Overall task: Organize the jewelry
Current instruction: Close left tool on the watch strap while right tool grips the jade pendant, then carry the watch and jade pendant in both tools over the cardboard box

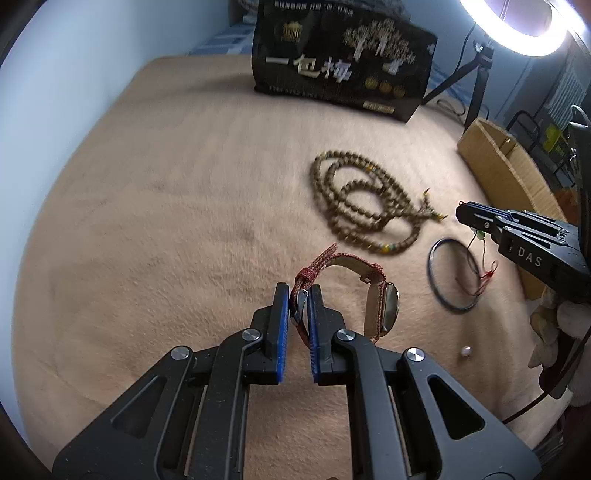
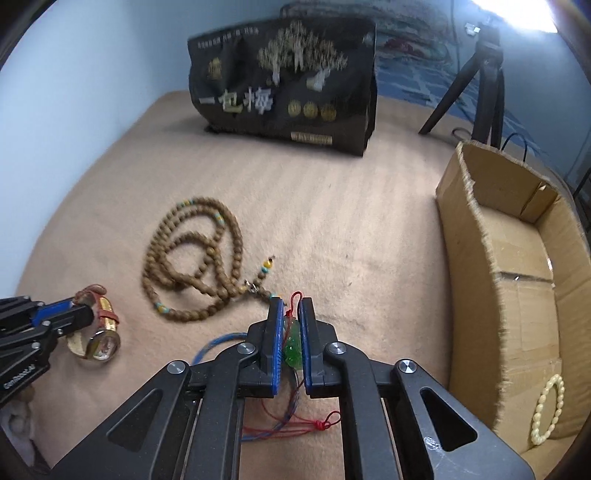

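Note:
A watch (image 1: 388,310) with a gold case and a red woven strap lies on the tan blanket (image 1: 166,221). My left gripper (image 1: 299,291) is shut on the strap near its buckle. My right gripper (image 2: 291,302) is shut on a green pendant (image 2: 293,347); its red cord (image 2: 317,424) trails on the blanket below. In the left wrist view the right gripper (image 1: 461,214) hangs over a thin blue bangle (image 1: 452,273), the pendant (image 1: 480,234) dangling under it. A long string of brown wooden beads (image 2: 195,258) lies coiled between the two grippers. The left gripper (image 2: 86,314) shows beside the watch (image 2: 99,336).
An open cardboard box (image 2: 476,258) stands at the right with a cream bead bracelet (image 2: 548,410) inside. A black printed bag (image 2: 284,88) stands at the back. A tripod (image 2: 480,74) and a ring light (image 1: 517,22) are at the back right. A small pearl (image 1: 466,350) lies on the blanket.

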Tool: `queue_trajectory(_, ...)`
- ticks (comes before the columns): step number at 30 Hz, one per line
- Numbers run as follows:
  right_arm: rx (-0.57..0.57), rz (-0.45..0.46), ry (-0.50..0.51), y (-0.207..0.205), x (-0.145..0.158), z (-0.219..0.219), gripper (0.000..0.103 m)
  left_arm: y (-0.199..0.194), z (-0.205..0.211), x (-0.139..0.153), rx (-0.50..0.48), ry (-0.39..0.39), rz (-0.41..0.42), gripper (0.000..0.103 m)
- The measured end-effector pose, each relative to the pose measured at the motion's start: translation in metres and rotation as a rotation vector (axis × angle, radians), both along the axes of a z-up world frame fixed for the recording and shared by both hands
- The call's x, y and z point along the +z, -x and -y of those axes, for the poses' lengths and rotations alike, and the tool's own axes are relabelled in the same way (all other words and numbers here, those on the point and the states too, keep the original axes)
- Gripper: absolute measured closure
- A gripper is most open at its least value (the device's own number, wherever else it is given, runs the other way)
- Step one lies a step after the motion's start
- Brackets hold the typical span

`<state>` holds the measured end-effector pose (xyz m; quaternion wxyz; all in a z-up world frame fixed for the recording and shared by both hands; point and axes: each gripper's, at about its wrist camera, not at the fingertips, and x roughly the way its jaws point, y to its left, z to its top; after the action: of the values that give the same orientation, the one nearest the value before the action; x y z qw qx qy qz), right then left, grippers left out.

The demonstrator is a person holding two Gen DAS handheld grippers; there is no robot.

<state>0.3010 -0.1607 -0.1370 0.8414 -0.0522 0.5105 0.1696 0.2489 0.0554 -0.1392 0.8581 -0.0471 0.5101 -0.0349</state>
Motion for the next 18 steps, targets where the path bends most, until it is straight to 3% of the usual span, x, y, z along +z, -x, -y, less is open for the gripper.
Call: queue_trajectory(18,-0.068,0.193,-0.168,0.018,0.099,0.034,0.096,0.015,0.034,0.075,-0.048,0.106,0.156,0.095)
